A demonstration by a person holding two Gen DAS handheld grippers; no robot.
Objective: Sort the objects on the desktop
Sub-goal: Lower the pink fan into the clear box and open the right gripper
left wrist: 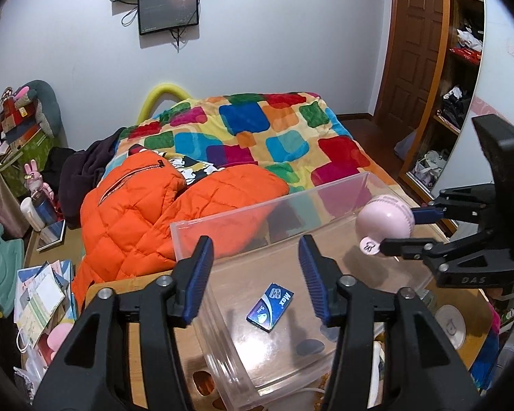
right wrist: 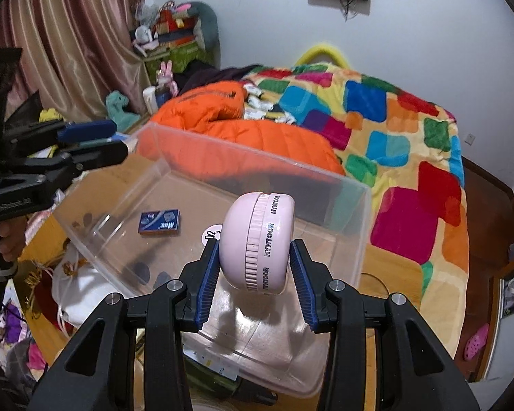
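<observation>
Both hand-held grippers hang over a clear rectangular plastic bin [right wrist: 353,226] on a wooden table [right wrist: 390,267]. Gripped between the blue ribbed pads of the right gripper [right wrist: 255,282] is a round pale-pink plastic case [right wrist: 257,243] lettered HYNTOOR around its rim, held above the bin's near right part. Jaws apart and holding nothing, the left gripper [left wrist: 255,274] is poised above the bin's near wall. A small blue flat box [left wrist: 270,303] marked Max lies on the bin's floor toward its left wall.
</observation>
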